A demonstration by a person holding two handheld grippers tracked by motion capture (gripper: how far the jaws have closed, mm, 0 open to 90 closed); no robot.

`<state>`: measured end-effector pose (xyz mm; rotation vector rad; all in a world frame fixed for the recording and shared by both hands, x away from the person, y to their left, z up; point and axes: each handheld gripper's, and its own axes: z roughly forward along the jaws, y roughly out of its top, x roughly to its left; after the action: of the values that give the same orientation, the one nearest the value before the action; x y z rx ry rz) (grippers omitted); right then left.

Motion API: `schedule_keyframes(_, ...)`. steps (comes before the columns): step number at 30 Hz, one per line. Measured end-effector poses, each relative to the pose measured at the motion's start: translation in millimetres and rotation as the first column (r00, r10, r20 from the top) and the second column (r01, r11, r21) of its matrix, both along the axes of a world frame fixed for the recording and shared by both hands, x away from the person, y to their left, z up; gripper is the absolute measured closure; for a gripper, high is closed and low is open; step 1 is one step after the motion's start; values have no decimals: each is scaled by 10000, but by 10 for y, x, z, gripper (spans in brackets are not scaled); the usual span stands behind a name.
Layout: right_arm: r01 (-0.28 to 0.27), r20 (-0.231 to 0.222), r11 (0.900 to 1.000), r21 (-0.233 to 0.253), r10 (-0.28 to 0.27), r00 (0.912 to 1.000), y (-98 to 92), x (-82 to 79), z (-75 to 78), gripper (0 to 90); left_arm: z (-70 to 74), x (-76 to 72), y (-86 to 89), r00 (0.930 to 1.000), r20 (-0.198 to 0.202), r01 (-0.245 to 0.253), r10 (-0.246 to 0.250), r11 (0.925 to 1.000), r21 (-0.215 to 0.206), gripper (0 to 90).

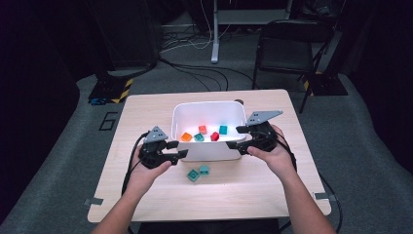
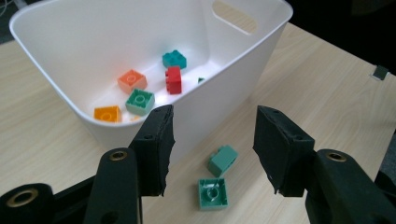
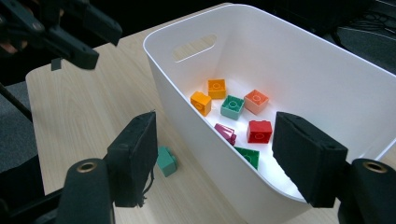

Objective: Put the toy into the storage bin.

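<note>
The left hand-held gripper (image 2: 212,147) is held released and empty, its jaws spread either side of two teal toy bricks (image 2: 217,179) lying just ahead on the wooden surface (image 2: 327,93), seemingly lined up for a pick. The right hand-held gripper (image 3: 215,161) is likewise kept released, straddling the near wall of the white bin (image 3: 299,56), where orange, red and teal bricks (image 3: 233,109) are collected.

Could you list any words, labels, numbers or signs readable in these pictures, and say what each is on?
"6": a large outlined numeral marked on the grey floor, just left of the table.
No readable text on the bin, the bricks or either gripper.
</note>
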<state>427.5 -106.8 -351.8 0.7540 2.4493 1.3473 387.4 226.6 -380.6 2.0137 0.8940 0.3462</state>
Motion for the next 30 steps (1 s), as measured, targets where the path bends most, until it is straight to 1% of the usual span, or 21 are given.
schedule_keyframes(3, 44, -30, 10000, 17, -44, 10000, 4, -8, 3, 306, -141, -3, 2, 9999, -156, 4, -3, 10000, 21, 471)
schedule_keyframes(4, 45, -28, 10000, 18, -45, 10000, 5, -9, 3, 306, -195, -3, -4, 9998, -194, 8, -5, 9999, 128, 470)
schedule_keyframes(5, 36, -23, 10000, 10, -36, 10000, 7, -11, 3, 306, -236, -5, -9, 9999, -147, -20, 23, 9997, 228, 469)
schedule_keyframes(10, 24, -38, 10000, 5, -24, 10000, 8, -11, -1, 306, -419, -11, -34, 9993, -341, -127, 131, 9998, 129, 467)
schedule_keyframes(12, 18, -27, 10000, 10, -18, 10000, 8, -12, 0, 306, -484, -15, -46, 9993, -344, -100, 107, 9997, 205, 467)
schedule_keyframes(19, 38, -22, 10000, 0, -38, 10000, 1, -2, -4, 306, -693, 2, -71, 9981, -563, -255, 267, 9994, 222, 468)
schedule_keyframes(20, 33, -32, 10000, -6, -33, 10000, 2, 0, -6, 306, -719, 10, -71, 9980, -567, -276, 294, 9991, 324, 467)
schedule_keyframes(22, 51, -78, 10000, -14, -51, 10000, 8, -4, -9, 306, -782, 28, -77, 9972, -661, -333, 350, 9991, 256, 467)
schedule_keyframes(23, 17, -27, 10000, -24, -17, 10000, 10, -2, -10, 306, -803, 31, -82, 9969, -690, -353, 369, 9991, 239, 467)
schedule_keyframes(25, 8, -24, 10000, -17, -8, 10000, 12, -3, -9, 306, -856, 40, -98, 9971, -674, -338, 356, 9991, 274, 465)
schedule_keyframes(27, 15, -32, 10000, -18, -15, 10000, 12, -2, -10, 306, -915, 50, -114, 9979, -537, -342, 364, 9986, 415, 462)
schedule_keyframes(30, 31, -64, 10000, -18, -31, 10000, 11, -5, -10, 306, -991, 64, -135, 9966, -710, -403, 426, 9986, 344, 458)
